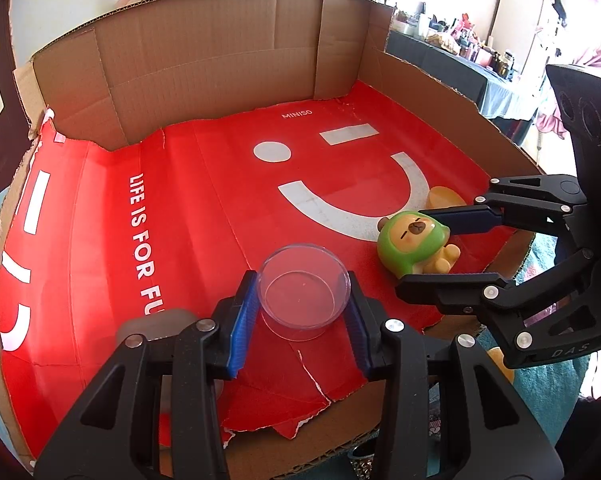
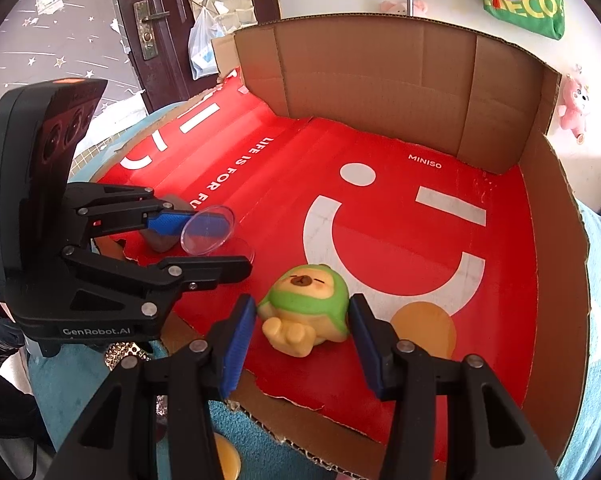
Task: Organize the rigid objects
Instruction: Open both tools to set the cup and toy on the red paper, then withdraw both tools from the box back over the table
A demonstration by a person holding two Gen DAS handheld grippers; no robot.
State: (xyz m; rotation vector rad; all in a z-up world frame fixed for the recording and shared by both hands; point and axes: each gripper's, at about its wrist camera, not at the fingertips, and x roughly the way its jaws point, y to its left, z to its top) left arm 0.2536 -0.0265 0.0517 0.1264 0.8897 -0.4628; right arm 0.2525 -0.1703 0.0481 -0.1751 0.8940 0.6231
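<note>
A clear round plastic dish (image 1: 304,286) sits between the blue pads of my left gripper (image 1: 302,308), which is shut on it and holds it tilted just above the red sheet (image 1: 204,216); it also shows in the right wrist view (image 2: 208,230). A green-hooded bear toy (image 2: 306,314) lies on its back on the red sheet, between the spread fingers of my right gripper (image 2: 302,336), which is open around it. The toy also shows in the left wrist view (image 1: 412,240), with the right gripper (image 1: 412,248) on either side.
The red sheet lines a flattened cardboard box with upright walls (image 1: 212,64) at the back. An orange round piece (image 2: 424,330) lies right of the toy. A grey object (image 2: 164,236) sits behind the left gripper. Teal cloth (image 2: 596,320) surrounds the box.
</note>
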